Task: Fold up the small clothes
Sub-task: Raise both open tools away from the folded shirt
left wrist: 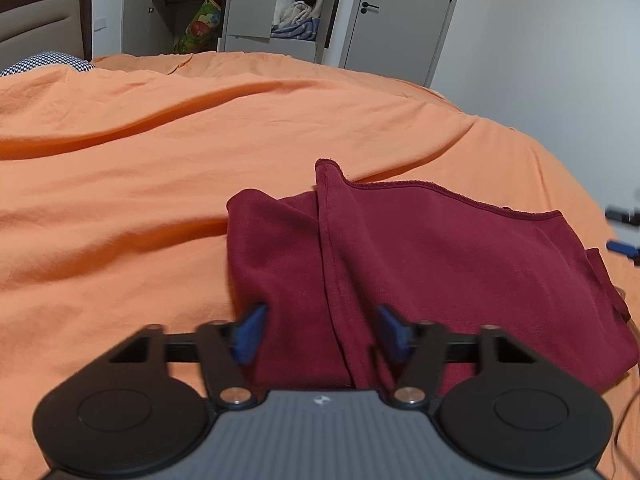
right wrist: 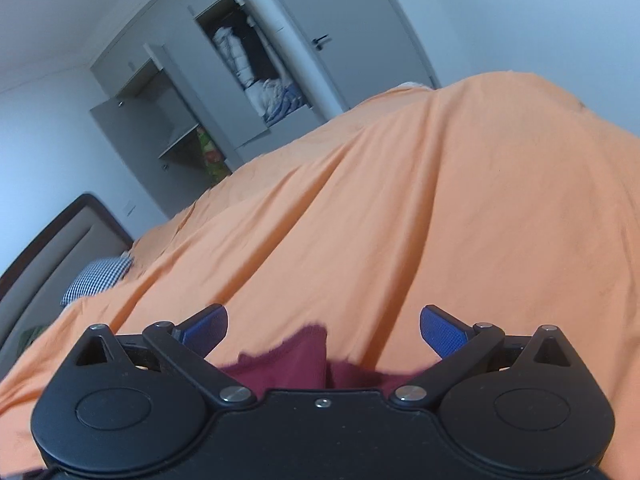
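Note:
A dark red garment [left wrist: 440, 264] lies partly folded on the orange bedsheet [left wrist: 160, 200], with a seam running down its middle. My left gripper [left wrist: 322, 330] hovers at the garment's near edge. Its blue pads stand apart on either side of the seam fold and do not press it. At the right edge of the left wrist view, one blurred blue fingertip [left wrist: 620, 246] of the other gripper shows beyond the garment. My right gripper [right wrist: 324, 326] is open wide, tilted, with only a corner of the red garment [right wrist: 288, 368] showing below its jaws.
The orange sheet [right wrist: 440, 200] covers the whole bed in long wrinkles. A checked pillow [left wrist: 44, 62] and a padded headboard [left wrist: 40, 24] are at the far left. Behind the bed stand an open grey wardrobe [left wrist: 280, 4] with clothes and a closed door [left wrist: 392, 12].

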`<state>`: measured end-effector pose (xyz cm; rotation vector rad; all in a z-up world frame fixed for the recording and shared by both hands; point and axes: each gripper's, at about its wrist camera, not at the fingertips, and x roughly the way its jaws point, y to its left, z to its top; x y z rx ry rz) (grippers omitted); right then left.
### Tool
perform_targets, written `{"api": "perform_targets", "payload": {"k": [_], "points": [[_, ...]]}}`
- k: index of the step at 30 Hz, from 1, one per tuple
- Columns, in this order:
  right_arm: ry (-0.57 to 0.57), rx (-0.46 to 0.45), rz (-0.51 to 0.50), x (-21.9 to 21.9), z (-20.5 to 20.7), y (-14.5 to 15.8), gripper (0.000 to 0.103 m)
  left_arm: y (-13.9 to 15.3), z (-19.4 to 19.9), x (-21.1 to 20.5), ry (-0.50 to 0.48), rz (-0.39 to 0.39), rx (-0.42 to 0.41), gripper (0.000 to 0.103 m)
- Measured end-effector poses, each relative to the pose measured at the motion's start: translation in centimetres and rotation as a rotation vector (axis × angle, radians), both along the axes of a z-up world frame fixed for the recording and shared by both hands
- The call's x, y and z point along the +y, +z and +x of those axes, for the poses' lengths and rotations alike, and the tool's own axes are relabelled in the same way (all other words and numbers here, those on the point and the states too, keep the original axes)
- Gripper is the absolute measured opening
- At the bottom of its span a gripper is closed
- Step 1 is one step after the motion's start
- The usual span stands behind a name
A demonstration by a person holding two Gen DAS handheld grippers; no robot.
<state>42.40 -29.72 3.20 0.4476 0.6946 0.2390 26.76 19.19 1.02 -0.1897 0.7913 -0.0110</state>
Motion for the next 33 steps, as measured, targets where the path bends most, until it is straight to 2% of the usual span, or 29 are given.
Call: {"api": "perform_targets", "payload": {"k": [2, 5, 9, 13, 15, 18, 23, 25, 26, 28, 29, 30, 31, 33], "points": [[0.053, 0.005, -0.026, 0.7, -1.5, -0.5, 0.102, 0.5, -0.5, 0.0, 0.005, 0.007, -0.015, 0.05], [0.132, 0.001, -0.126, 2.4, -4.6, -1.7, 0.102, 1.4, -1.3, 0.2, 0.0, -0.002, -0.046, 0.051], [0.174, -0.031, -0.238, 3.7, -8.4, -2.6, 0.097, 1.8, -1.7, -0.2, -0.007, 0.002, -0.056, 0.051], [0.18, -0.073, -0.26, 4.3, -10.6, -2.5, 0.094, 1.3, -1.0, -1.1, -0.027, 0.007, -0.051, 0.051], [0.192, -0.082, -0.263, 4.4, -11.0, -2.3, 0.09, 1.3, -0.5, -1.7, -0.025, 0.03, -0.041, 0.051], [0.226, -0.095, -0.28, 5.1, -11.3, -2.5, 0.086, 2.7, -1.1, -2.5, -0.039, 0.064, -0.094, 0.051], [0.247, -0.128, -0.325, 5.6, -11.4, -2.4, 0.086, 4.3, -2.2, -2.9, -0.038, 0.065, -0.147, 0.052], [0.256, -0.131, -0.328, 5.7, -11.4, -2.4, 0.09, 4.8, -2.5, -3.4, -0.05, 0.068, -0.177, 0.055], [0.254, -0.126, -0.329, 5.7, -11.3, -2.5, 0.093, 4.8, -2.4, -3.6, -0.055, 0.078, -0.174, 0.055], [0.244, -0.125, -0.326, 5.7, -11.2, -2.6, 0.094, 4.0, -1.6, -4.0, -0.064, 0.089, -0.132, 0.055], [0.243, -0.123, -0.324, 5.7, -11.2, -2.7, 0.094, 3.3, -1.0, -4.0, -0.065, 0.084, -0.101, 0.05], [0.245, -0.121, -0.323, 5.7, -11.1, -2.8, 0.093, 2.6, -0.6, -3.9, -0.062, 0.072, -0.071, 0.04], [0.246, -0.119, -0.326, 5.8, -11.1, -2.9, 0.092, 1.9, 0.0, -3.7, -0.056, 0.056, -0.04, 0.035], [0.246, -0.116, -0.335, 6.0, -10.9, -3.2, 0.084, 0.7, 0.5, -3.2, -0.042, 0.031, 0.002, 0.028]]}}
